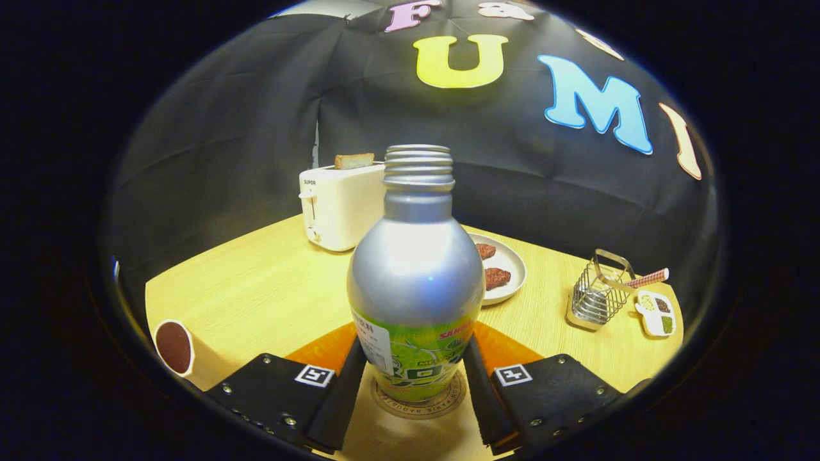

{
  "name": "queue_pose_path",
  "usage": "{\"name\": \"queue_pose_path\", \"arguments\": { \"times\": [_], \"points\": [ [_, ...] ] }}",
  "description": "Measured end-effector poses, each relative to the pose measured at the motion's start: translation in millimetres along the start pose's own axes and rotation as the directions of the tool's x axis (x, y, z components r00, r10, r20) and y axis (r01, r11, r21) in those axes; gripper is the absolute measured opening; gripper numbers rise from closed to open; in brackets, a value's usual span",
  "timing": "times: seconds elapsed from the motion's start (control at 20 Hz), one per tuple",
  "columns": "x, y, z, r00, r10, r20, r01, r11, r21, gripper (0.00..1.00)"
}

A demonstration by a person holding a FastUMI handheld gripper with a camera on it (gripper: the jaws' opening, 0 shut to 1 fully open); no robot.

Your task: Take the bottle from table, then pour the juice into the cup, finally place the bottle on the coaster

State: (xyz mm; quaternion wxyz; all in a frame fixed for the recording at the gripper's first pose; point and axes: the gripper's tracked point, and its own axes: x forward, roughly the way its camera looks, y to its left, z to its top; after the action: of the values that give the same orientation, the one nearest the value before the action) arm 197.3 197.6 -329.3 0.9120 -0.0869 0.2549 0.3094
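Observation:
A silver bottle (415,269) with a green label and an open threaded neck stands upright between my fingers. Its base rests on a round cork coaster (442,404). My gripper (413,368) is shut on the bottle, with the left finger (343,390) and the right finger (480,390) pressed against the lower labelled part on either side. A white paper cup (174,349) holding dark liquid stands on the table to the left of the left finger.
An orange mat (323,351) lies under the coaster on the wooden table (269,288). Beyond the bottle stand a white toaster (339,205) with a slice of bread and a plate (506,266) with brown pieces. Far right are a wire basket (599,294) and a small condiment dish (656,312).

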Motion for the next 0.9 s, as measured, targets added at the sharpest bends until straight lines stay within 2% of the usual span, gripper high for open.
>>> {"name": "queue_pose_path", "arguments": {
  "times": [0.5,0.6,0.65,0.9],
  "points": [
    [1,-7,-13,0.999,-0.025,-0.024,0.026,0.999,0.023,0.81],
    [-7,-9,-5,0.999,-0.039,-0.004,0.039,0.999,0.025,1.00],
    [-9,-9,0,0.999,-0.041,0.009,0.041,0.999,0.030,0.97],
    [-38,-9,12,0.999,-0.052,0.003,0.052,0.998,0.037,0.97]
  ]
}}
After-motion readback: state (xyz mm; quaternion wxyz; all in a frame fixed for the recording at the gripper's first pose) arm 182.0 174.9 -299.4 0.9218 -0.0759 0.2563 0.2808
